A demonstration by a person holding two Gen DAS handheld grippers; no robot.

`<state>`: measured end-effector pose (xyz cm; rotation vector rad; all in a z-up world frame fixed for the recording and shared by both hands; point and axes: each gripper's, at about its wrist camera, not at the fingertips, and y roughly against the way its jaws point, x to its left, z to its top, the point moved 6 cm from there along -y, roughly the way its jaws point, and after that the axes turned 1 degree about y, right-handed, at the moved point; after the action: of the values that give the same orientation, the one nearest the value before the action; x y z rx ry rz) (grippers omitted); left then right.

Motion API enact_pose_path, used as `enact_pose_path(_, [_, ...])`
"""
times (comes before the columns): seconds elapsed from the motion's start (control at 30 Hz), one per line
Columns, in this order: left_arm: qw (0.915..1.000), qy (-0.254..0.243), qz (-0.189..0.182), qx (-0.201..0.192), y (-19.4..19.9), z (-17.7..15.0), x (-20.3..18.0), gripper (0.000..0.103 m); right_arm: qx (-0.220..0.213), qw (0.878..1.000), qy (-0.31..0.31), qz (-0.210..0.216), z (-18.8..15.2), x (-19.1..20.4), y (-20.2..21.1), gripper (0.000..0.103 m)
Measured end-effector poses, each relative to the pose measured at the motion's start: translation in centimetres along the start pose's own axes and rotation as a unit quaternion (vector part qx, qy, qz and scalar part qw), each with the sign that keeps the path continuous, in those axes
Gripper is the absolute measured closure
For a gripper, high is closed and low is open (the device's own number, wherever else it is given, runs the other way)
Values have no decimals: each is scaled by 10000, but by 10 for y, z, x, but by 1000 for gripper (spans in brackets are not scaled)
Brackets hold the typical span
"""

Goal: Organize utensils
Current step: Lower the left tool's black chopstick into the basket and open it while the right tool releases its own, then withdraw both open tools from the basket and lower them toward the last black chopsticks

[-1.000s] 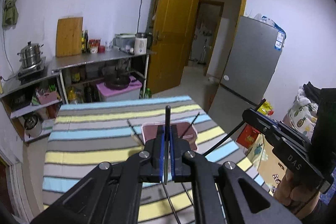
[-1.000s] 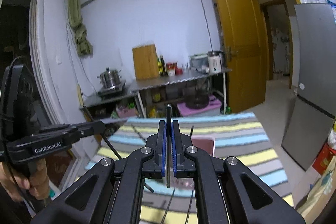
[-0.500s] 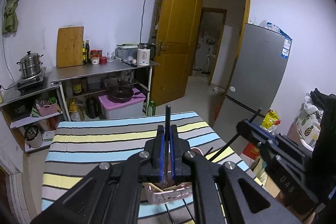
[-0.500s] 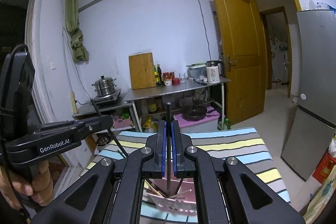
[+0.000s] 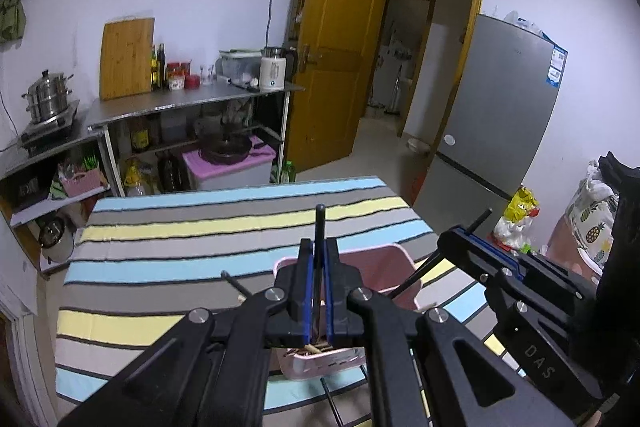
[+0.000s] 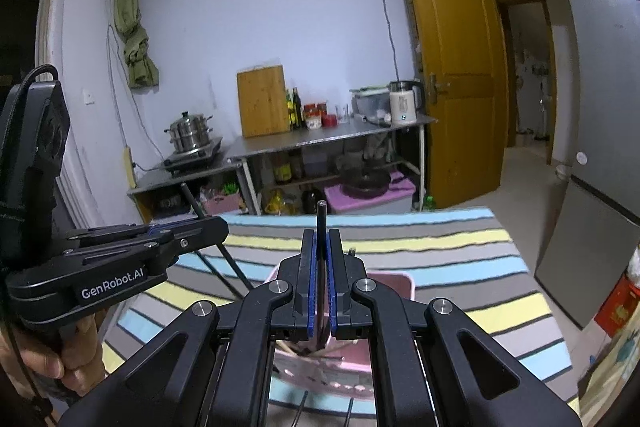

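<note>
My left gripper [image 5: 318,259] is shut on a black chopstick [image 5: 320,223] that stands upright between its blue pads, over a pink basket [image 5: 390,267] on the striped table. My right gripper [image 6: 321,251] is shut on another black chopstick [image 6: 321,217], also upright above the pink basket [image 6: 390,287]. The basket holds wooden chopsticks [image 6: 292,349]. Each gripper shows in the other's view: the right one [image 5: 472,247] to the right, the left one [image 6: 188,231] to the left, each with its chopstick slanting down toward the basket.
The striped tablecloth [image 5: 180,247] covers the table. More black chopsticks [image 5: 236,285] lie beside and in front of the basket. Behind stand a steel counter [image 5: 192,103] with pots and bottles, a yellow door [image 5: 340,47] and a grey fridge [image 5: 496,107].
Both grippers first rose and tilted up, then came back down a little over the basket. Each stays shut on its black chopstick.
</note>
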<state>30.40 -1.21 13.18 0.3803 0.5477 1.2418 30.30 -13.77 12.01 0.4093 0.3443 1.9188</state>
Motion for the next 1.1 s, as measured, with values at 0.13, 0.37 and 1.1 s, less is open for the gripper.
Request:
enact_pose_path(0.13, [9999,57,27,102,-4,-8,4,98,177,9998,-52,76,-9,0,-6,99])
enact_pose_path(0.37, [9997,189,88,145,-4,-13,10,74,308,9995,-81,78,-13,-3,-7,91])
enact_pose_path(1.1, [9985,442,28,-331,73,-48,16,60,132,9998,-107,105,-39,-1,66,83])
